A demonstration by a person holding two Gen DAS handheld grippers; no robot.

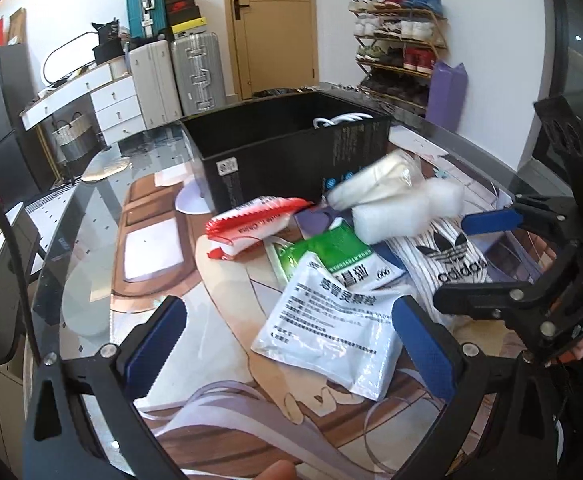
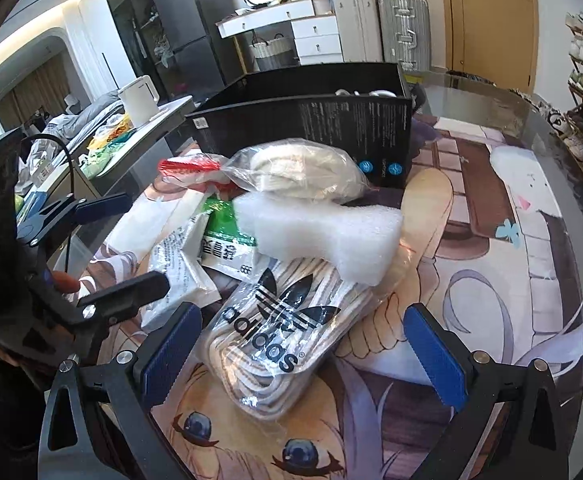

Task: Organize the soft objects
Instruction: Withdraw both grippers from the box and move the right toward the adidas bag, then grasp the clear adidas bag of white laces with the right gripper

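Adidas bag (foam block overlapping), grippers agape.

- white walls enclose the room, and a tan wooden door with a dark handle stands shut at the back.
- beside the door, a white suitcase and a silver suitcase stand upright; a teal case and dark boxes sit stacked on top.
- a white drawer unit carries an oval mirror, with a woven basket beneath it.
- a shoe rack full of shoes lines the right wall, a purple block leaning beside it.
- a dark fridge stands at the left, and a white kettle rests on a side counter.
- bright daylight glares off the glass table edge.
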